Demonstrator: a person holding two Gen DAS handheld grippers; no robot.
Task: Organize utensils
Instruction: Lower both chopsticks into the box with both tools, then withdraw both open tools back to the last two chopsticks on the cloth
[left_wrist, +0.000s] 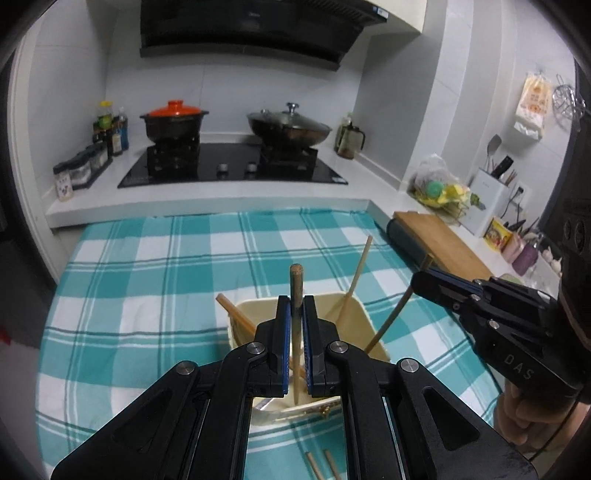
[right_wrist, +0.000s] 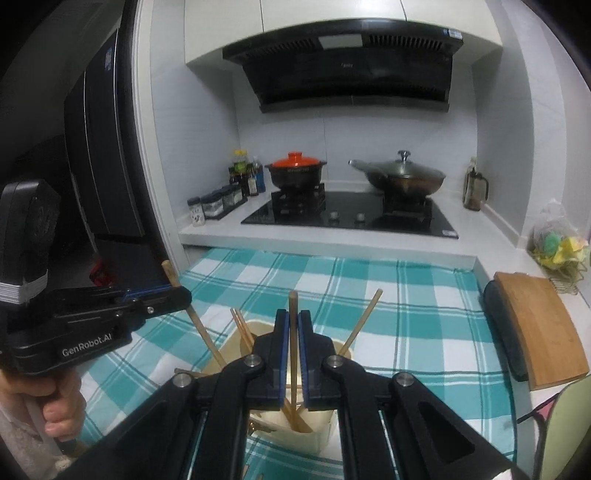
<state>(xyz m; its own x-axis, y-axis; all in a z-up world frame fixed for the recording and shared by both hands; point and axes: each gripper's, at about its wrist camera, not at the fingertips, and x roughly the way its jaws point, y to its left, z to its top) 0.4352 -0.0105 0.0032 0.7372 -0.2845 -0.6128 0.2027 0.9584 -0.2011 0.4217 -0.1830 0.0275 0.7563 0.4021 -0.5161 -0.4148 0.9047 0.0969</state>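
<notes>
Ahead of you, an orange-lidded clay pot (left_wrist: 173, 120) and a lidded wok (left_wrist: 290, 127) sit on the black hob (left_wrist: 229, 170); a wooden cutting board (left_wrist: 443, 240) lies right of the teal checked cloth (left_wrist: 147, 266).

The left gripper (left_wrist: 296, 310) fills the bottom centre of its own view, jaws drawn in tight on a thin dark stick (left_wrist: 296, 291) that stands upright between the blue pads. The right gripper (right_wrist: 291, 325) sits likewise at bottom centre, clamped on a paler stick (right_wrist: 293, 314). A bare hand (right_wrist: 61, 406) at the lower left of the right view grips the left tool's handle.
</notes>
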